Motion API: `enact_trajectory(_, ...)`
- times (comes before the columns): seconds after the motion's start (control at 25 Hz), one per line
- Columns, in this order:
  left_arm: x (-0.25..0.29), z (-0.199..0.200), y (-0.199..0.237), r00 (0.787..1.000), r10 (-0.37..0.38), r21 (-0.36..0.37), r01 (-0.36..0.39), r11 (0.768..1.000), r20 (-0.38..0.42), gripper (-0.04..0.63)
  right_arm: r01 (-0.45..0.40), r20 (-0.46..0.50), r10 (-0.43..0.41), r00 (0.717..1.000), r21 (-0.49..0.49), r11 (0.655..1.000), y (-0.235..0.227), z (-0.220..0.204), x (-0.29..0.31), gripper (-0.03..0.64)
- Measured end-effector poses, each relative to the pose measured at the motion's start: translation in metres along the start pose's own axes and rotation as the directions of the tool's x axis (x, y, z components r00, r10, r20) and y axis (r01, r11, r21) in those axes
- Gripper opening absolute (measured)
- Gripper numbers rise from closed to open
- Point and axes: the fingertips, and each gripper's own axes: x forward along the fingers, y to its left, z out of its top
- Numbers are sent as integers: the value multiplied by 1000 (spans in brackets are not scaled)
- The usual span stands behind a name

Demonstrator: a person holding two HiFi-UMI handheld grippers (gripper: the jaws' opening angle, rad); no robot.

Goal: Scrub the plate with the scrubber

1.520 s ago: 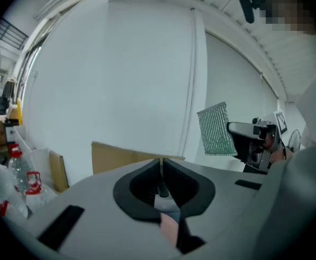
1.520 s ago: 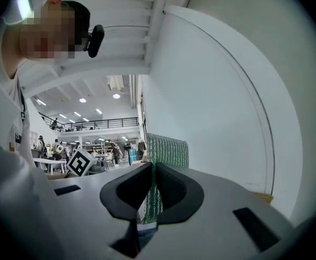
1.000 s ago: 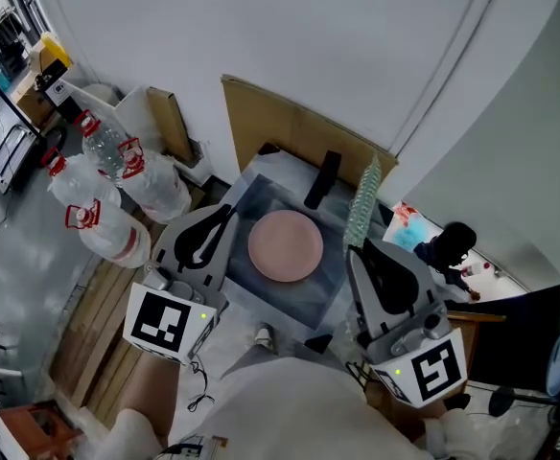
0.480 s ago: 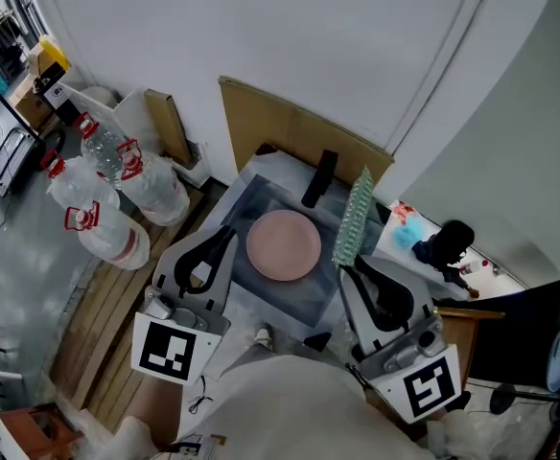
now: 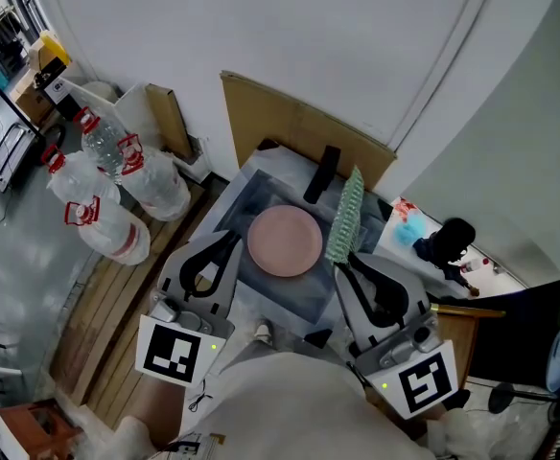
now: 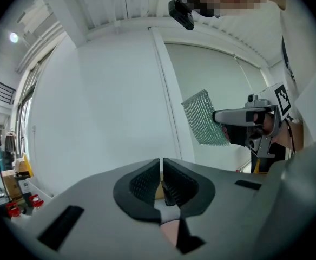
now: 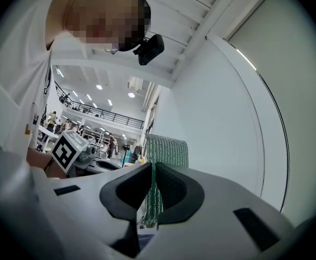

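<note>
A round pink plate lies flat in a grey basin. My right gripper is shut on a green mesh scrubber, which stands upright just right of the plate's rim. In the right gripper view the scrubber is pinched between the black pads. My left gripper is shut with nothing between its jaws, its tips at the plate's left edge. From the left gripper view the scrubber hangs in the air, and a sliver of the plate shows under the jaws.
Several large water bottles stand on the floor to the left. Cardboard sheets lean against the wall behind the basin. A black upright piece sits at the basin's back. Wooden boards lie at the lower left.
My right gripper has carried the scrubber left, closer to the plate's right rim. My left gripper has drawn back slightly toward me.
</note>
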Motion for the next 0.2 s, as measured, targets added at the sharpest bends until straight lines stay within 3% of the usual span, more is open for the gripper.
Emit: enact_trajectory(0.2, 0, -3, 2, 1000, -4, -5, 4, 1000, -2, 31, -3, -6, 3, 1000, 6, 1000, 1, -6, 4, 56)
